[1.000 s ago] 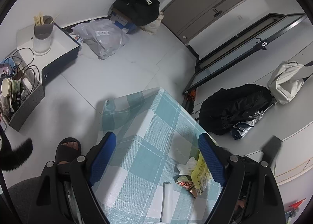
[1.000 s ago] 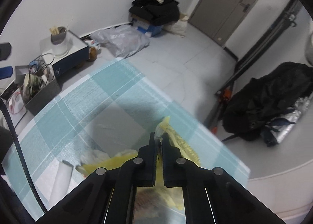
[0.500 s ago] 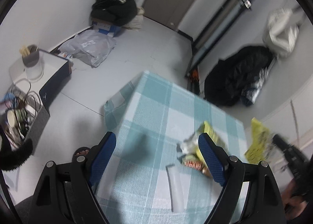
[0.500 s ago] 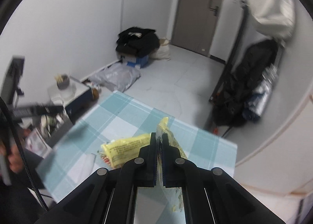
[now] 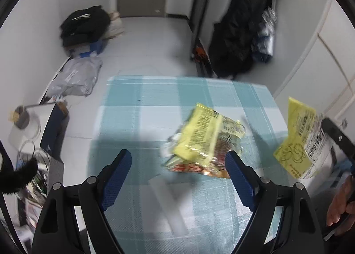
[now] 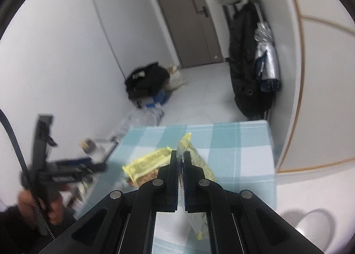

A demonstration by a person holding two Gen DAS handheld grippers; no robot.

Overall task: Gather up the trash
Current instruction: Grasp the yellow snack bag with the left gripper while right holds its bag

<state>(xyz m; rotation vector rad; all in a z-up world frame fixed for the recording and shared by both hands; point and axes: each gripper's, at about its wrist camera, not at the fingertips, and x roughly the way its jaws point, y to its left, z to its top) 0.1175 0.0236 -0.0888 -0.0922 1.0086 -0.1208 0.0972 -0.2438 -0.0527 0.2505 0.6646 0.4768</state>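
A heap of trash lies on the teal checked tablecloth: a crumpled yellow wrapper on top of a red-orange packet and a bit of white tissue. A pale translucent strip lies nearer to me. My left gripper hovers open above the cloth; the heap sits just inside its right finger, untouched. My right gripper is shut on a second yellow wrapper. This held wrapper hangs in the air at the table's right edge, apart from the heap.
On the floor beyond the table are a grey plastic bag, a black bag on boxes and a black coat by the wall. Boxes with a cup and cables stand at left. A pale round rim shows low on the right.
The right gripper has carried its yellow wrapper up and off the heap to the table's right side. The left gripper has swung round over the table, bringing the heap beside its right finger.
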